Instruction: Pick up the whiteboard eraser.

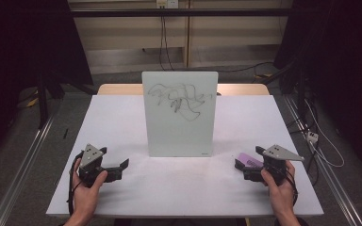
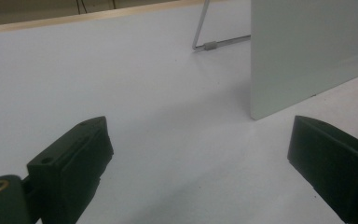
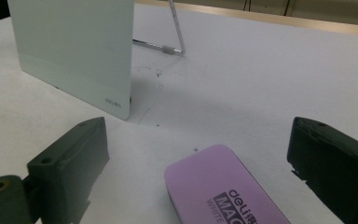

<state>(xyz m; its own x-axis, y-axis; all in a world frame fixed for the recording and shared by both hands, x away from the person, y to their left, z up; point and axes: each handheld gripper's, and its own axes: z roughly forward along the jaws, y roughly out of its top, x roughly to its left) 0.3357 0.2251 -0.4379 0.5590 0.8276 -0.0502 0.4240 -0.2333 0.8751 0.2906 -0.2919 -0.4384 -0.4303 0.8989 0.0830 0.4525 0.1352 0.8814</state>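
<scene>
A small whiteboard [image 1: 179,113] stands upright near the middle of the white table [image 1: 122,127], propped from behind by a wire stand [image 3: 173,32], with black marker scribbles [image 1: 181,98] across its upper half. Its lower edge rests on the tabletop, and its two side edges leave wide bare strips of table to either side.

The right gripper [image 1: 245,165] rests near the front right of the table, held by the person's right hand [image 1: 279,186]. Its jaws stand wide apart, and a purple whiteboard eraser [image 3: 226,189] lies flat on the table between them, touching neither as far as the right gripper view shows. The eraser's far rounded end points toward the board's lower right corner, with a stretch of bare table between the two.

The left gripper [image 1: 118,169] sits near the front left, in the left hand [image 1: 87,188], its jaws also spread wide with nothing but table between them. In the left gripper view the board's near bottom corner lies ahead and to the right, well apart from the jaw tips.

Bare table runs between the two grippers along the front edge, and the tan far edge [image 1: 118,89] shows behind the board
</scene>
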